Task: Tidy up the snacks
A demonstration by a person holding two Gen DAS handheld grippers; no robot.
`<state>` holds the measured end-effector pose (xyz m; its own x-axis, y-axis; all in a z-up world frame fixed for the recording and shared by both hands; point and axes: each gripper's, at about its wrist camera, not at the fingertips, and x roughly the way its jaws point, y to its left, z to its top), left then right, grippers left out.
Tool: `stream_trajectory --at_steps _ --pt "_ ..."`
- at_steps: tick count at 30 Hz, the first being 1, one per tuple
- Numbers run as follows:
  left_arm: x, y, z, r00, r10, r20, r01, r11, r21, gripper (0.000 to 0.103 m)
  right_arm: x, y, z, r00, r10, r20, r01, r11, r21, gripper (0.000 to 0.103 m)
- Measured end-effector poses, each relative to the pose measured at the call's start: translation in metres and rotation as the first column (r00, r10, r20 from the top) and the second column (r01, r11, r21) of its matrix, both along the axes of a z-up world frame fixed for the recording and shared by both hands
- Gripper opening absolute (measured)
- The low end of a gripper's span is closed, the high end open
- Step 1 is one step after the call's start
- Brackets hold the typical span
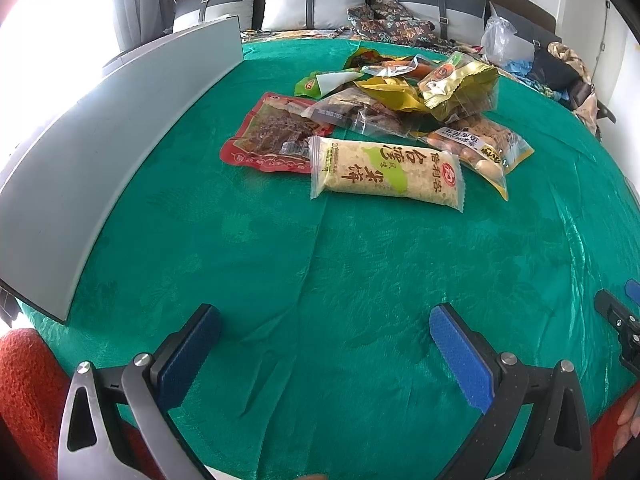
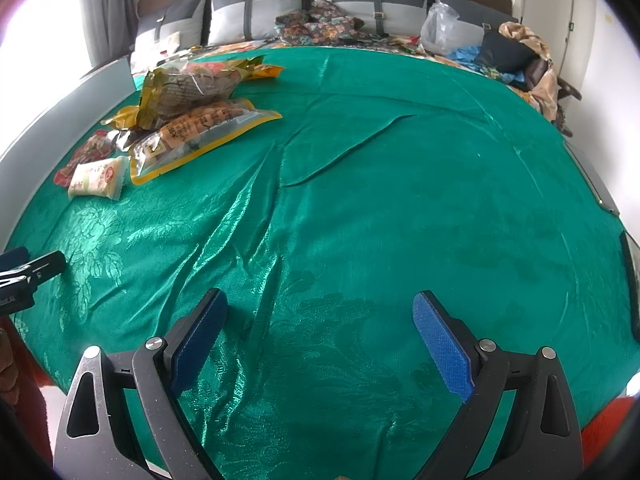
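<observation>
Both claws, left claw [image 1: 324, 332] and right claw [image 2: 320, 316], gape wide and empty over the green cloth [image 1: 360, 280]; snack pile [image 1: 400, 112] sits toward the tabletop's far-left corner.

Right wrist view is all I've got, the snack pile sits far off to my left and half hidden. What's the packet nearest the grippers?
Observer: The left wrist view shows it plainly: a pale rice cracker packet lying flat at the near edge of the pile.
Operator: Anything beside it?
Observer: A red packet lies just left of it, its corner tucked under the cracker packet's end.
Operator: Is the left gripper on anything?
Observer: No. The left gripper is open over bare green cloth, short of the pile.
Operator: What's past the pile on the left?
Observer: A long grey panel runs along the cloth's left edge.
</observation>
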<state>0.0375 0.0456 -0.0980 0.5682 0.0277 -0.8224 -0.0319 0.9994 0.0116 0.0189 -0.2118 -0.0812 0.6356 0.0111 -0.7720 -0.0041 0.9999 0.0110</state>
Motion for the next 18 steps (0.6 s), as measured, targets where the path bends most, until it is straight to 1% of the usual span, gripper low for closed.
stream_trajectory --at_steps 14,16,18 --pt "-0.0007 0.0001 -0.0010 1.000 -0.012 0.007 0.012 1.000 0.000 0.103 0.0005 -0.0002 0.0002 1.000 -0.001 -0.002 0.001 1.000 0.001 0.096" --pt "-0.0003 0.0006 -0.0009 1.000 -0.017 0.003 0.017 1.000 -0.002 0.103 0.0004 -0.0002 0.0002 1.000 0.000 -0.002 0.000 1.000 0.001 0.096" --pt "0.0036 0.0028 0.0002 0.999 -0.037 -0.023 0.037 0.999 -0.006 0.103 0.0005 -0.0003 0.0003 1.000 0.000 -0.002 0.000 1.000 0.001 0.096"
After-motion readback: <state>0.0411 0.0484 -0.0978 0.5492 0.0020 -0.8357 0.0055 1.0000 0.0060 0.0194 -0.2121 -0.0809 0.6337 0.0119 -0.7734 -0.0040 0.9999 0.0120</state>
